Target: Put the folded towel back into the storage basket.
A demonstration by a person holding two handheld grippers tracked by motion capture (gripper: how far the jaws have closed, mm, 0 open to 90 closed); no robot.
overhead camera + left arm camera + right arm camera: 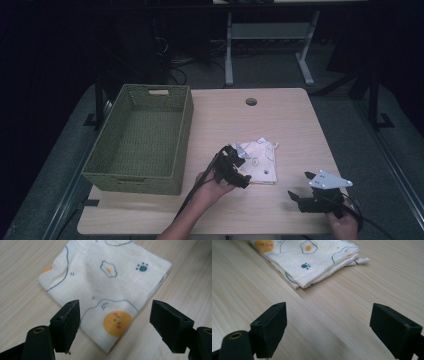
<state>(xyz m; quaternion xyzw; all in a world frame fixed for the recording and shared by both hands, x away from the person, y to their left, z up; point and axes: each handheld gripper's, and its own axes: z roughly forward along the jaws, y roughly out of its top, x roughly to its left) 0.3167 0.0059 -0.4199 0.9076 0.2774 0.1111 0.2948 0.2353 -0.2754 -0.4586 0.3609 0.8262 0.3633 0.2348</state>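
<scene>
the desk [280, 120] carries a green woven basket [141, 141] at its left side and a folded printed cloth [260, 162] near the middle, just right of the basket and apart from it. the basket is seen to hold nothing; its woven floor lies bare.

the cloth, cream with egg and paw prints, lies flat in several layers on the desk. the left gripper [115, 325] is held over its near corner with jaws spread wide, one on each side of that corner, nothing yet grasped. the right gripper [303, 189] is kept low over bare desk, well to the right of the cloth, its jaws likewise released and empty.

the step in hand is judged to be the pickup of the cloth. it would be done best if the jaws were lowered until all layers of the corner lie between them, then closed firmly, so that no lower fold is left behind or the stack pulled open when lifted toward the basket.
</scene>
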